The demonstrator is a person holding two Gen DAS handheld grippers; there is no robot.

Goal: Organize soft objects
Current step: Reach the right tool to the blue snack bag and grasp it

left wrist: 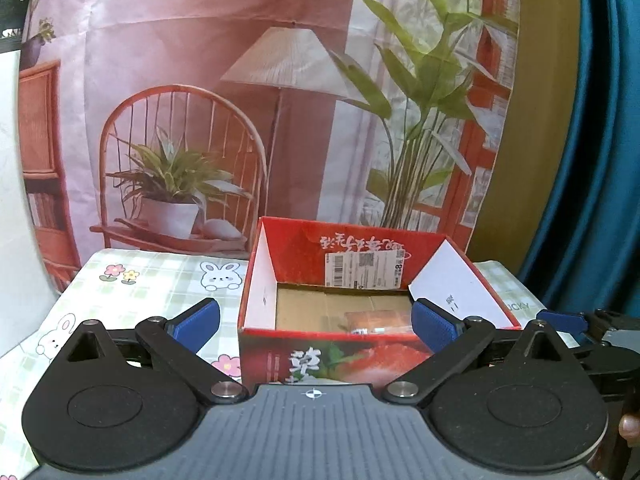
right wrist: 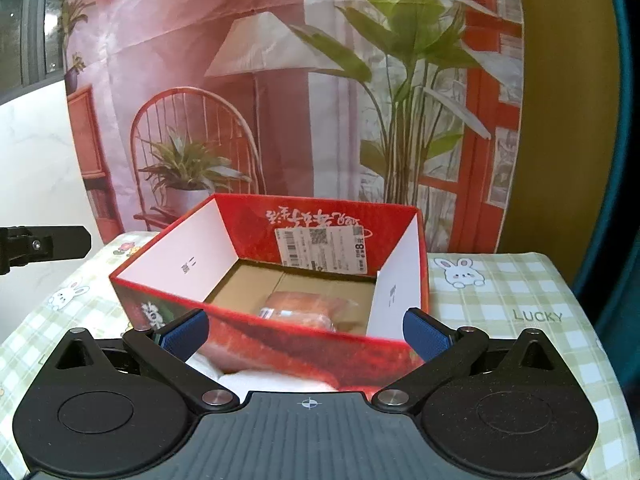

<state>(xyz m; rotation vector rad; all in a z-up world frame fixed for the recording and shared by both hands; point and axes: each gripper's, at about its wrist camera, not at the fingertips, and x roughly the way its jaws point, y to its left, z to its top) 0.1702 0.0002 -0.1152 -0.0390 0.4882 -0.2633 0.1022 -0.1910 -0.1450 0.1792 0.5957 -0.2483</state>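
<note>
Both spread wide, left hand-held gripper [left wrist: 316, 326] and right hand-held gripper [right wrist: 306, 332]; wrapped bread [right wrist: 308, 310] in red box [right wrist: 280, 328] looks squashy — pinch mid-packet, gently.

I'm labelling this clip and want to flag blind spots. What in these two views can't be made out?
- Wrapped item in the red box: near wall hides its lower part in both views; contents unclear.
- White soft thing, right wrist view: blurred, partly behind the right gripper.
- Shipping label: print too small.
- Left gripper: open, holds nothing.

left wrist: near, faces box [left wrist: 360, 344] | right wrist: same box, from right
</note>
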